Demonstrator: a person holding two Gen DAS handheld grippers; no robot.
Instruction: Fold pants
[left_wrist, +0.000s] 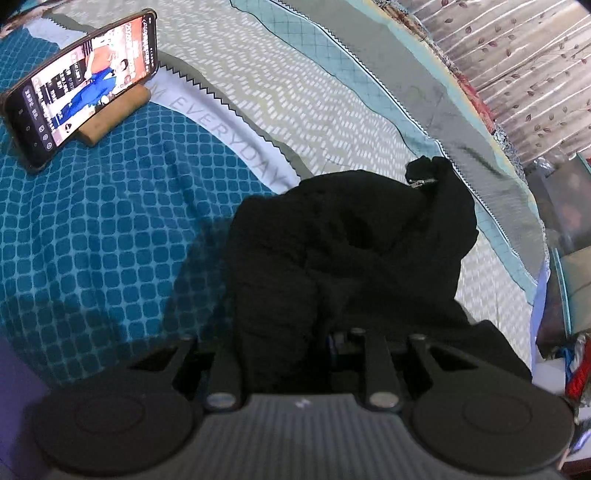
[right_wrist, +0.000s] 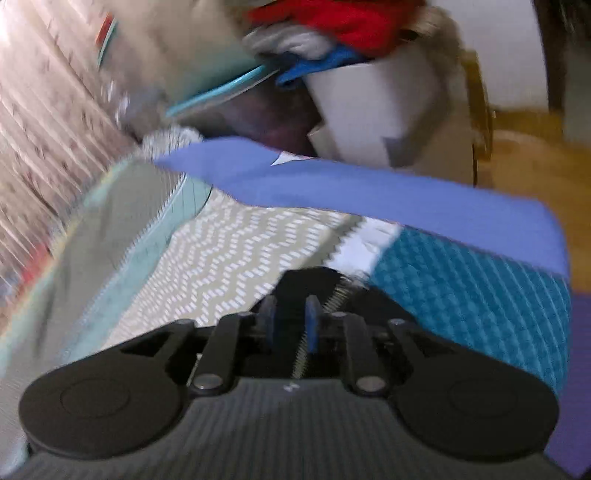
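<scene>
Black pants (left_wrist: 347, 254) bunched on bed (left_wrist: 110, 229), draped over left hand-held gripper (left_wrist: 332, 332); its grasp hidden, cannot tell. Right hand-held gripper (right_wrist: 291, 317) clenched on dark zippered cloth, probably pants. Best: lift apart, shake flat, align legs before folding.

A home bedroom is shown: a bed is covered by a patterned teal and grey bedspread (left_wrist: 110, 229). A phone (left_wrist: 85, 85) is propped on it. Leaf-print curtains (left_wrist: 524, 74) are hung behind the bed, and a white laundry basket (right_wrist: 369, 110) of clothes is seen beside it.
</scene>
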